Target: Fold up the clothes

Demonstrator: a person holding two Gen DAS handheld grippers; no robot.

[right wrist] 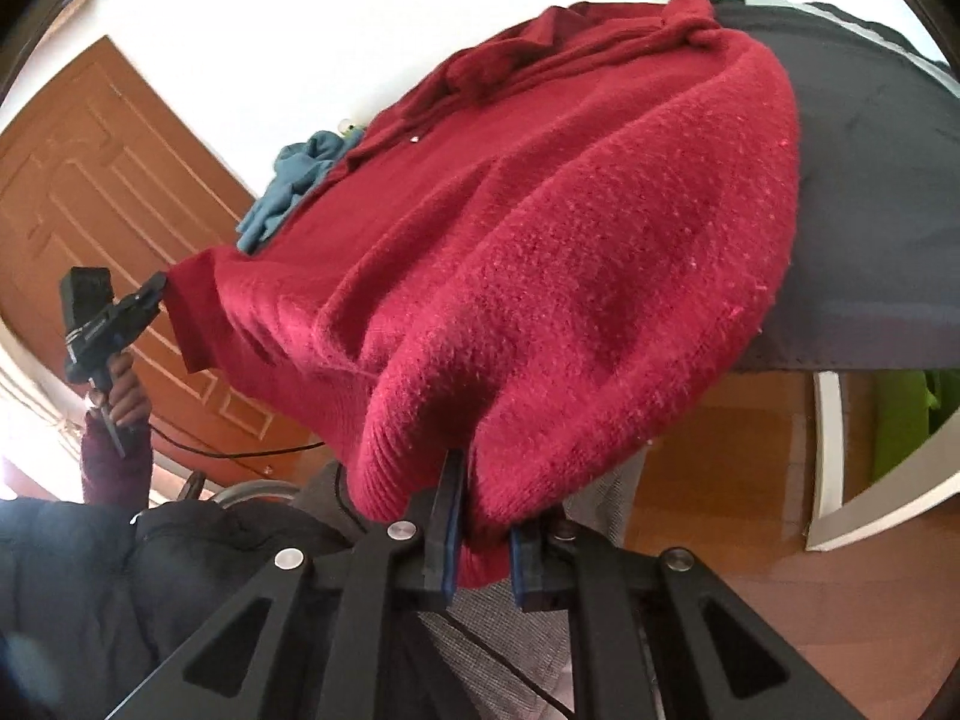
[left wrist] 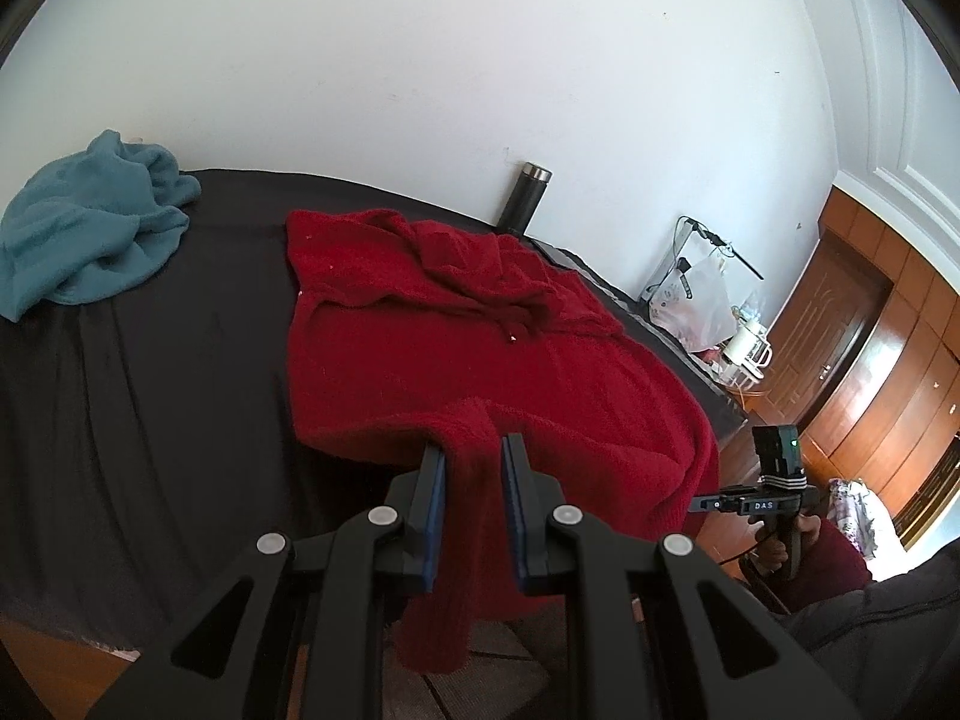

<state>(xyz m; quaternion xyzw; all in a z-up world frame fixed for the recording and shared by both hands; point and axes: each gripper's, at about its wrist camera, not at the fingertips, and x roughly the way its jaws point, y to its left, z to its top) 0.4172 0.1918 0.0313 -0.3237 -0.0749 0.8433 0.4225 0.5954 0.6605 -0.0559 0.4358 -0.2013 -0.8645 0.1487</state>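
A: Left gripper [left wrist: 473,455]?
B: Jaws part open, a hanging strip of the red sweater [left wrist: 456,348] between the pads; can't tell if it's clamped. Sweater spreads ahead of it over the dark surface [left wrist: 150,360].
A: Right gripper [right wrist: 487,516]?
B: Narrow gap, sweater hem bunched between the pads and pinched. Sweater [right wrist: 540,228] drapes off the surface edge, up and ahead of it.
A: Else?
B: Teal garment [left wrist: 90,228] far ahead-left of left gripper, black bottle [left wrist: 525,195] against the wall beyond.
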